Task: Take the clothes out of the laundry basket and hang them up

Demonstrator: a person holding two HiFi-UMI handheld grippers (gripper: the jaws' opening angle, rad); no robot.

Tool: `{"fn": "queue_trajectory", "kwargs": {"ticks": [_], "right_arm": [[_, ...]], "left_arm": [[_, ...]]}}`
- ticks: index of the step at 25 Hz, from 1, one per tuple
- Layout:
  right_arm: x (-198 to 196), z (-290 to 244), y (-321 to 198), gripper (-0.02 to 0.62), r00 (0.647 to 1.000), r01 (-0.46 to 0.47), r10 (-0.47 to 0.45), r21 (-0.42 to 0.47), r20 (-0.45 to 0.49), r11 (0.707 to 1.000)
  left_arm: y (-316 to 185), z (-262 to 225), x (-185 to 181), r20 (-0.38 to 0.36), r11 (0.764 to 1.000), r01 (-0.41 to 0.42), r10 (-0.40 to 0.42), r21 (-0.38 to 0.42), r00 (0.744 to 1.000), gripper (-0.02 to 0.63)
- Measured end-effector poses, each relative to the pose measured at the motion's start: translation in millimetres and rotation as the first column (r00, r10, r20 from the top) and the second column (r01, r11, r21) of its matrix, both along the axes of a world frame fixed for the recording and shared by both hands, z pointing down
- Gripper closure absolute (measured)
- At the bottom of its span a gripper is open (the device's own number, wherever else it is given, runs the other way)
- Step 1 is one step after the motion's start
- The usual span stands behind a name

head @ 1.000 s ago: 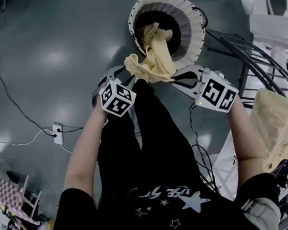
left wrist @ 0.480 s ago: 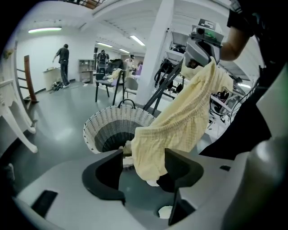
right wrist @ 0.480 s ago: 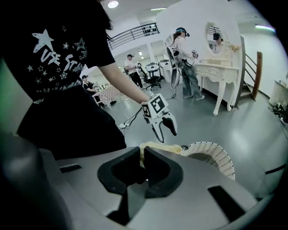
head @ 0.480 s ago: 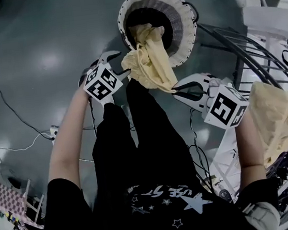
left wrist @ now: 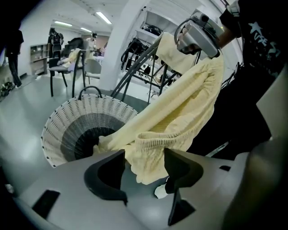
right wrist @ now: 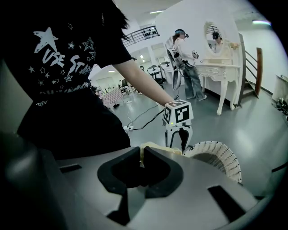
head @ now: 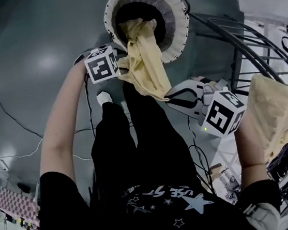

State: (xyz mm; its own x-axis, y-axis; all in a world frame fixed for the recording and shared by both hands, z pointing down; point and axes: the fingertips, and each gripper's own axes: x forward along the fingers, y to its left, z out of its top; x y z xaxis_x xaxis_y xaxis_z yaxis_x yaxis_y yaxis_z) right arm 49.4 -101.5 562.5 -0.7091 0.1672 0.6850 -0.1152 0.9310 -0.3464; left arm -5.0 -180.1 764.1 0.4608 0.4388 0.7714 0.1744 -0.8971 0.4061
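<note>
Soft, limp yellow garment (head: 147,67) trails out over basket (head: 177,27) rim; right hand-held gripper (right wrist: 141,151) pinches its edge; left hand-held gripper (left wrist: 145,155) wide, ribbed hem between jaws, probably best hold

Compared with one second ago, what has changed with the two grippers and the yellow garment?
The left gripper moved toward the laundry basket and opened its jaws; the yellow garment now hangs loosely between them. The right gripper drew back toward the person, pulling the garment further out. Unchanged: the right gripper stays shut on the garment, whose far end remains in the basket.
</note>
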Motion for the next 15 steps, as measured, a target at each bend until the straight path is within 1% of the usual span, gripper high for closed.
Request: {"fn": "queue_trajectory", "kwargs": {"ticks": [1, 2, 4, 6, 8, 10, 13, 15], "right_arm": [[2, 1, -1, 0.558, 1.0, 0.0, 0.0, -0.002, 0.002, 1.0], [3, 1, -2, 0.558, 1.0, -0.003, 0.003, -0.002, 0.004, 1.0], [6, 1, -5, 0.558, 1.0, -0.015, 0.015, 0.0, 0.005, 1.0], [8, -1, -7, 0.558, 1.0, -0.027, 0.027, 0.004, 0.004, 1.0], [8, -2, -7, 0.558, 0.999, -0.033, 0.033, 0.01, 0.0, 0.999], [7, -4, -6, 0.558, 0.999, -0.037, 0.037, 0.017, -0.005, 0.999], [5, -6, -1, 0.558, 0.999, -0.053, 0.053, 0.027, -0.013, 0.998], [4, -9, 0, 0.558, 0.996, -0.088, 0.088, 0.038, -0.012, 0.995]], "left_arm": [[5, 2, 4, 0.004, 1.0, -0.013, 0.013, -0.018, 1.0, 0.326], [10, 3, 7, 0.004, 0.999, -0.02, 0.02, -0.033, 1.0, 0.356], [18, 3, 13, 0.007, 0.998, -0.011, 0.012, -0.057, 1.0, 0.44], [24, 3, 14, 0.015, 0.996, 0.016, -0.015, -0.084, 1.0, 0.522], [28, 1, 14, 0.02, 0.994, 0.044, -0.042, -0.104, 0.999, 0.553], [29, -2, 12, 0.015, 0.992, 0.074, -0.073, -0.102, 0.997, 0.565], [21, -8, 6, -0.006, 0.987, 0.146, -0.147, -0.06, 0.989, 0.577], [12, -17, 1, -0.029, 0.977, 0.211, -0.213, -0.041, 0.977, 0.58]]}}
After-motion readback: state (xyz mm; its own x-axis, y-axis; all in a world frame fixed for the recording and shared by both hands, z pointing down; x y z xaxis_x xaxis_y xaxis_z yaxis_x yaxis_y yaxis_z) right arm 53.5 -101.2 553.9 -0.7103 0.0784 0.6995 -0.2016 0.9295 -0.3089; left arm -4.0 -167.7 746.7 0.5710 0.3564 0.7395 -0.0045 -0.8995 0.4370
